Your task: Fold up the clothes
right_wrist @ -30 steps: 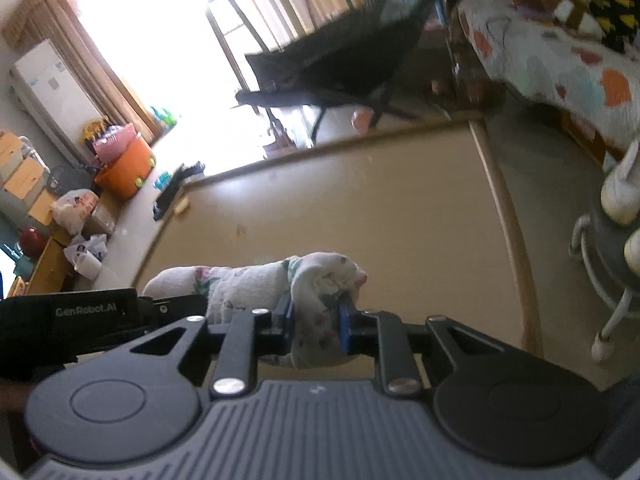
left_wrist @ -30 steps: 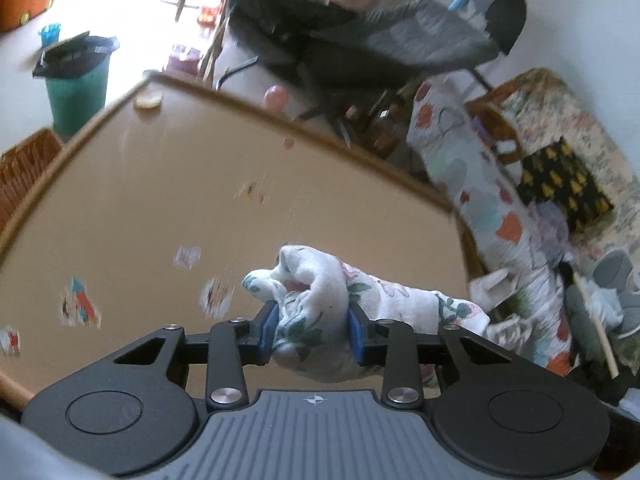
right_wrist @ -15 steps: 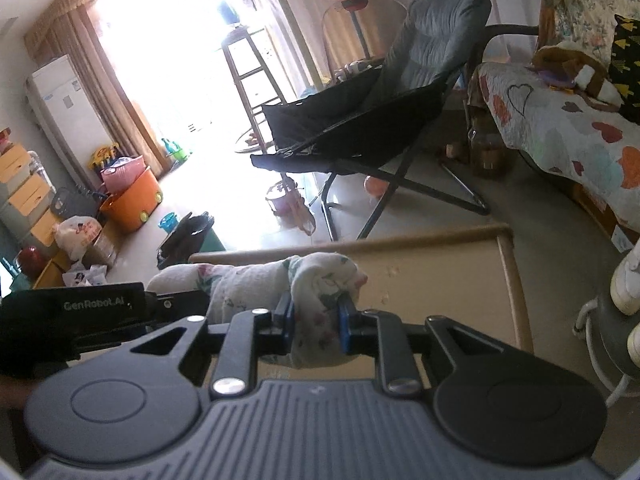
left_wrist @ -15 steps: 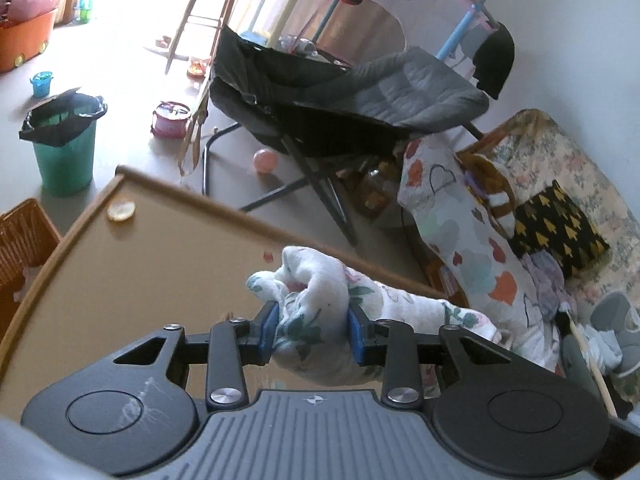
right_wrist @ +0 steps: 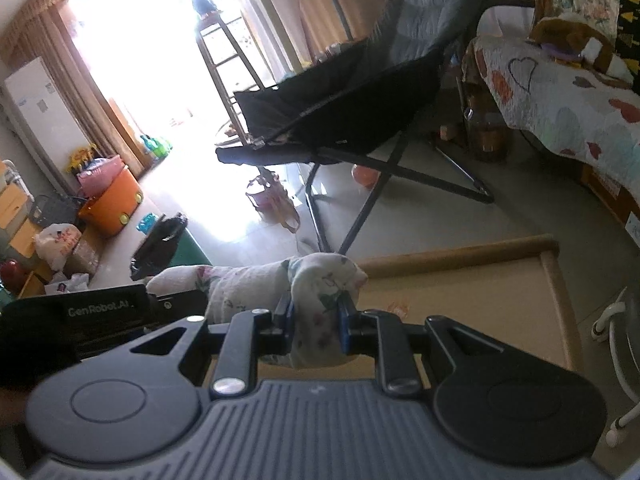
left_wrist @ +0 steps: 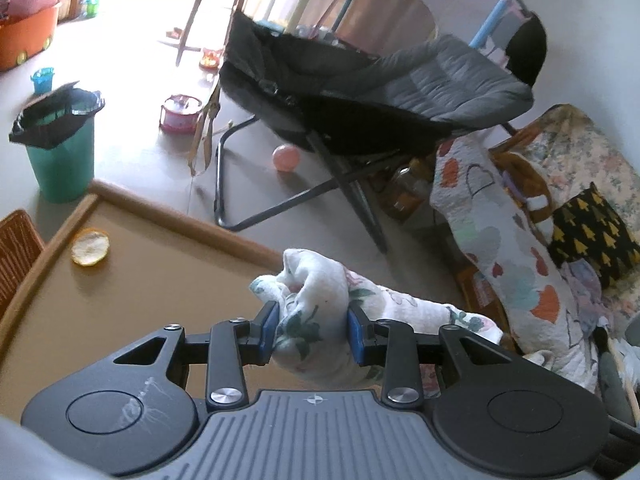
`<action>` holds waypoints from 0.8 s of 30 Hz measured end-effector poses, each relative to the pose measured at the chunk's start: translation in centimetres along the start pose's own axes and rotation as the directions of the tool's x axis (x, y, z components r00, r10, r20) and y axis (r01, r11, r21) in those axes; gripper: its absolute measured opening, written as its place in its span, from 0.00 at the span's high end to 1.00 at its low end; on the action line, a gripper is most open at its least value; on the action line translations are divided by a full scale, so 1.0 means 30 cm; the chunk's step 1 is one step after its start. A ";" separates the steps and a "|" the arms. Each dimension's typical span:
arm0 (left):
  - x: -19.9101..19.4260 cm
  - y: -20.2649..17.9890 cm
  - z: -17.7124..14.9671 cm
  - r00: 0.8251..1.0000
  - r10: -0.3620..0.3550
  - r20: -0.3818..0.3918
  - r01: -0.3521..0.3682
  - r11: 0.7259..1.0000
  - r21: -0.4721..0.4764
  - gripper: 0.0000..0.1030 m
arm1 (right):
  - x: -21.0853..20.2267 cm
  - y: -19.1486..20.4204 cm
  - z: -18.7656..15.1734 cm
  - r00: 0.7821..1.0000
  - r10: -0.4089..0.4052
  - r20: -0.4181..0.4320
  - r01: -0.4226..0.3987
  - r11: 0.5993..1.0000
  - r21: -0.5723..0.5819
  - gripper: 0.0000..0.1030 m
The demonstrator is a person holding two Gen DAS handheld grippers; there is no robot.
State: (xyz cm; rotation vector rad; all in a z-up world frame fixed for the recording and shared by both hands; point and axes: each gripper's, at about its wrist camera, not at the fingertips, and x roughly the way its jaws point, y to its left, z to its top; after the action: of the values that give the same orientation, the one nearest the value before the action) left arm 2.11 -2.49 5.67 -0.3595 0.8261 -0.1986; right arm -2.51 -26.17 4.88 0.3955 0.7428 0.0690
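Note:
A white garment with a floral print (left_wrist: 316,304) is bunched between the blue pads of my left gripper (left_wrist: 312,332), which is shut on it. The cloth runs off to the right as a rolled band (left_wrist: 420,308). In the right wrist view the same garment (right_wrist: 320,292) is pinched in my right gripper (right_wrist: 316,326), also shut on it, and stretches left to the other gripper's black body (right_wrist: 80,316). The cloth hangs above the far edge of the brown table (left_wrist: 140,264), held taut between both grippers.
A raised wooden rim (left_wrist: 192,220) bounds the table; a yellow peel (left_wrist: 90,247) lies near its left corner. Beyond stand a grey folding chair (left_wrist: 380,92), a green bin with a black liner (left_wrist: 60,148), a pink ball (left_wrist: 286,157), and a quilt-covered sofa (left_wrist: 500,216).
Both grippers moved toward the table's far edge with the garment still held; much less tabletop shows and the chair and floor fill more of both views.

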 end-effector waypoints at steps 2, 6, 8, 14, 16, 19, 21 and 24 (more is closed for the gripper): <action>0.043 0.022 0.005 1.000 0.012 -0.017 -0.012 1.000 -0.014 0.65 | 0.034 -0.013 -0.002 1.000 -0.004 -0.017 0.004 1.000 0.003 0.79; 0.096 0.067 -0.007 1.000 -0.002 -0.023 0.001 0.999 -0.040 0.65 | 0.081 -0.039 -0.027 0.999 -0.019 -0.042 0.020 1.000 0.020 0.79; 0.112 0.081 -0.011 1.000 -0.011 -0.023 0.010 0.999 -0.043 0.62 | 0.088 -0.044 -0.036 0.999 -0.021 -0.043 0.022 0.999 0.032 0.79; 0.138 0.127 -0.035 0.999 -0.050 -0.017 0.049 0.995 -0.088 0.57 | 0.091 -0.078 -0.061 1.000 -0.002 -0.031 0.006 0.994 0.107 0.76; 0.144 0.140 -0.044 0.998 -0.063 -0.016 0.061 0.993 -0.104 0.55 | 0.089 -0.083 -0.064 1.000 0.002 -0.028 0.002 0.994 0.112 0.75; 0.149 0.144 -0.045 0.998 -0.067 -0.021 0.064 0.991 -0.117 0.54 | 0.086 -0.082 -0.062 1.000 0.000 -0.025 0.003 0.994 0.114 0.73; 0.140 0.129 -0.047 0.999 -0.047 -0.020 0.045 0.994 -0.099 0.53 | 0.080 -0.082 -0.061 1.000 0.002 -0.019 0.000 0.993 0.119 0.71; 0.112 0.080 -0.043 1.000 -0.010 0.011 0.010 1.000 -0.003 0.53 | 0.060 -0.074 -0.055 1.000 0.007 0.014 -0.008 0.994 0.107 0.64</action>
State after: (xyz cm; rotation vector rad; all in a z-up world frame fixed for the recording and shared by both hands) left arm 3.45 -1.63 1.67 -0.3673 0.8143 -0.2051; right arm -2.47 -27.31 1.79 0.5010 0.7339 0.0336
